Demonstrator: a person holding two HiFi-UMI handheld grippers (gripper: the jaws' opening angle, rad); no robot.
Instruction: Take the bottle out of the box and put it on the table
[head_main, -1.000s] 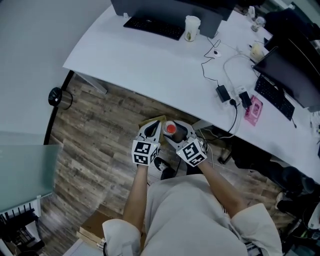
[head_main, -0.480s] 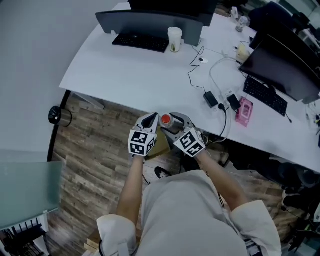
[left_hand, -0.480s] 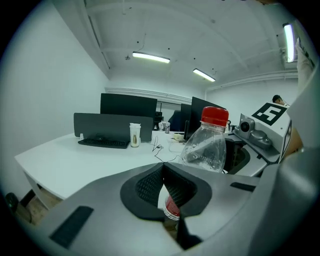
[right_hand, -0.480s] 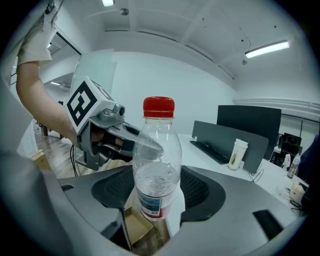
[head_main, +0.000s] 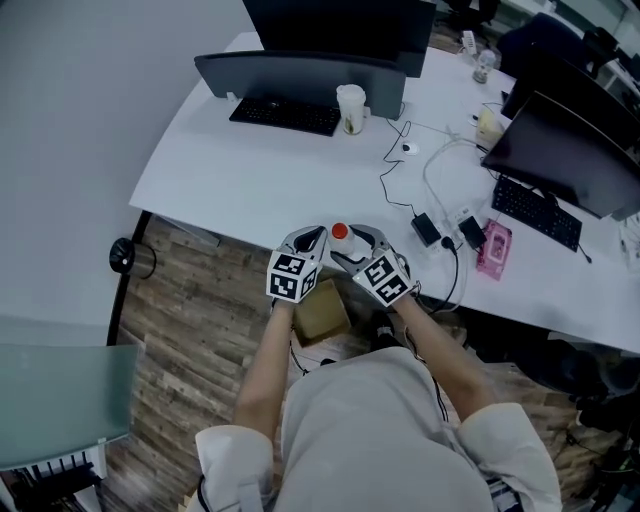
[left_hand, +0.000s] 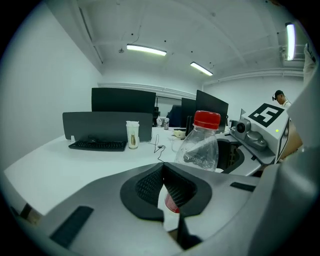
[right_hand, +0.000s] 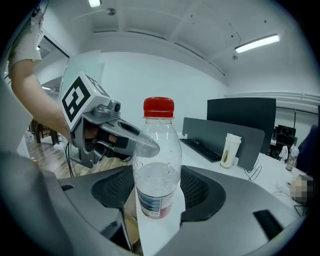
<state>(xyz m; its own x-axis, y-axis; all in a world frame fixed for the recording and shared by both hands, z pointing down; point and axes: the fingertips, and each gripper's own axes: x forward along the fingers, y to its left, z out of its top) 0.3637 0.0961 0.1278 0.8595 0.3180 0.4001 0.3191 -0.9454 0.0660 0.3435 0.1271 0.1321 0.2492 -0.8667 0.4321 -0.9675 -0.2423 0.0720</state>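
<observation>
- White curved desk (head_main: 250, 170) fills the upper part of the head view, with wooden floor below it. A keyboard (head_main: 285, 114), a cup (head_main: 351, 107) and cables (head_main: 420, 190) lie farther back on it.
- Right gripper (right_hand: 156, 192) pinches the bottle (right_hand: 156, 165) at its lower body. The bottle is upright in the air, red cap up, about at the near edge of the desk and above the box (head_main: 322, 312) on the floor.
- Left gripper (left_hand: 165, 187) has its jaws pressed together with nothing between them, and it hangs just beside the bottle.
- Risk: the clear wall looks thin and smooth, so the bottle may slip or dent if the squeeze changes.
- Risk: if it is set too near the edge, it could tip off. If it is set on the cables, it would stand unevenly.
</observation>
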